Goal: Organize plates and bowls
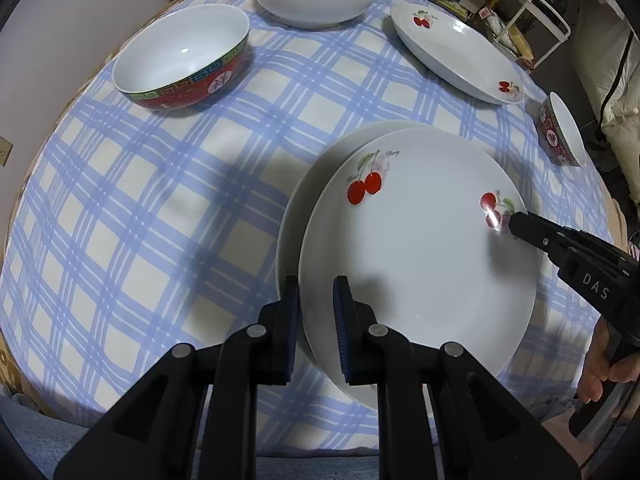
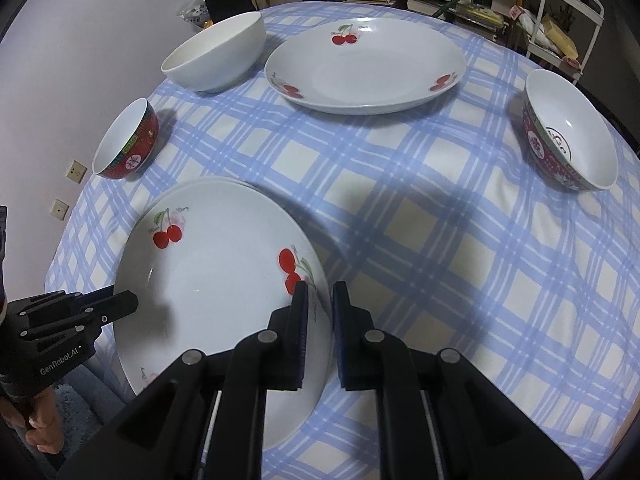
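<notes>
Your cherry plate (image 1: 420,248) sits on another plate (image 1: 320,184).
Both jaws grip its rim; every bowl, including the white bowl (image 2: 216,54), is empty.

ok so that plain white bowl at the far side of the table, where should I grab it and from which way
Take the plain white bowl by its rim, coming down from above with one finger inside and one outside. It stands upright and empty, its mouth open, and its wall is wide, smooth and rounded, so only the thin rim fits the tool. Use the rim section away from the cherry plate beside it.
</notes>
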{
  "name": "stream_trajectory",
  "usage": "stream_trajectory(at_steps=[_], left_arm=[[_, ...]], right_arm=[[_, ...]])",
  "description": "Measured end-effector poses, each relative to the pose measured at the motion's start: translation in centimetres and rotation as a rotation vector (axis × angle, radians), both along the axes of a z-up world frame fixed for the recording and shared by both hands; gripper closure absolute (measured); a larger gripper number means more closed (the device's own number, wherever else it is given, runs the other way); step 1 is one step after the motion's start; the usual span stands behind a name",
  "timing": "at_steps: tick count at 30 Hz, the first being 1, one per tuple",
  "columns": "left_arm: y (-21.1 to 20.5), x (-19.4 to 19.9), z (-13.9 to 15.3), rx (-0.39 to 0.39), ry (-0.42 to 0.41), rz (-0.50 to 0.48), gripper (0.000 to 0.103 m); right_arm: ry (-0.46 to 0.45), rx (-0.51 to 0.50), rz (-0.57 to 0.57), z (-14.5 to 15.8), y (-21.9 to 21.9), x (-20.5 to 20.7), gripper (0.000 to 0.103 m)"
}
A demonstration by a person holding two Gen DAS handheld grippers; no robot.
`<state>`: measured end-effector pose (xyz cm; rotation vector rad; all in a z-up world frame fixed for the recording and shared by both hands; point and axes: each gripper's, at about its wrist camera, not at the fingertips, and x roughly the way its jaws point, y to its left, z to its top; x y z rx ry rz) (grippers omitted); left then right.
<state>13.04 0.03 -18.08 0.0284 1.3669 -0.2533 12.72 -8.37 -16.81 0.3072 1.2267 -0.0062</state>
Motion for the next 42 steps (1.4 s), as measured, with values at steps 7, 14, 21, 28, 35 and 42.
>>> stream_trajectory(at_steps=[7, 14, 21, 28, 35, 42], left_arm=[[-0.3, -0.5, 0.4, 0.038, -0.028, -0.013, 0.086], [0.1, -0.8, 1.0, 0.067, -0.058, 0.002, 0.086], [0.3, -0.7, 1.0, 0.088, -0.059, 0.021, 0.086], [0.5, 0.9, 2.6, 0.037, -0.083, 0.056, 0.085], [0.4, 4.8, 4.0, -0.013, -0.074, 0.139, 0.077], [-0.8, 8.9, 4.1, -0.013, -0.093, 0.182, 0.044]], right_arm=[[-0.015, 0.013, -0.009, 0.2, -0.1, -0.1, 0.09], [-0.02, 0.018, 0.003, 0.3, 0.0, -0.1, 0.09], [-0.016, 0.018, -0.008, 0.2, 0.0, -0.2, 0.09], [-0.036, -0.001, -0.035, 1.3, -1.4, 0.7, 0.089], [-0.058, -0.023, -0.007, 2.8, -3.8, 3.3, 0.081], [-0.132, -0.086, 0.025, 4.6, -6.4, 6.6, 0.033]])
